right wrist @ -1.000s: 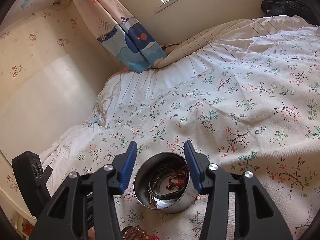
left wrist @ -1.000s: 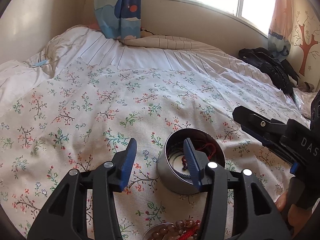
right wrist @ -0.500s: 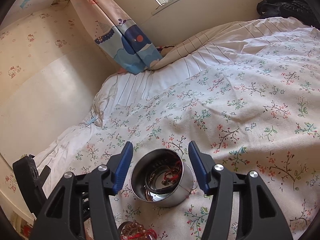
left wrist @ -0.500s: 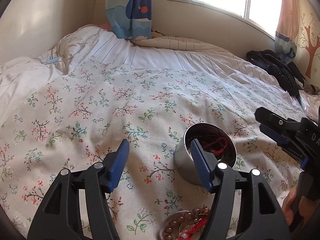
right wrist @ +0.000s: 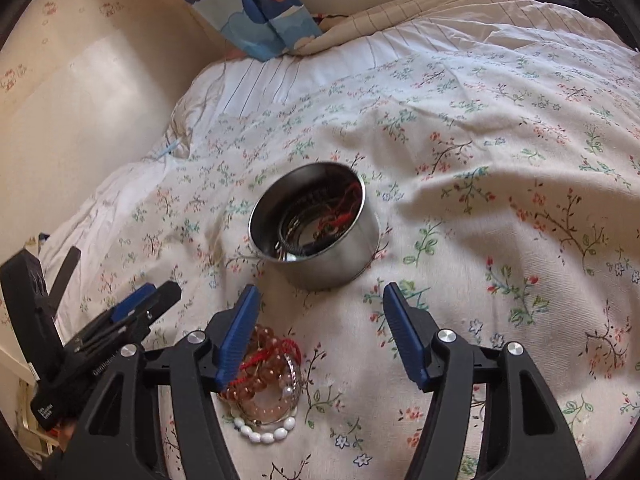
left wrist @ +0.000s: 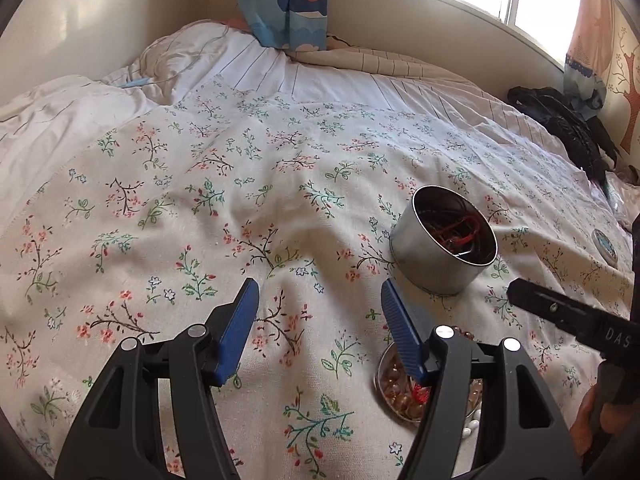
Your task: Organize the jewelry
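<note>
Nearest the right gripper (right wrist: 316, 300), a heap of beads (right wrist: 262, 376) is seen on a small dish, with a white bracelet (right wrist: 266, 432) beside it. Nothing is held between this gripper's jaws, which are opening. The left gripper (left wrist: 318, 296) is released, with only the bedspread (left wrist: 200, 200) between its jaws. Farther off, a tin (right wrist: 316, 228) with red cord inside stands on the bedspread. A curtain (right wrist: 256, 8) hangs beyond.

Floral bedspread (left wrist: 208, 208) bears tin (left wrist: 434, 268), beads (right wrist: 264, 384).
</note>
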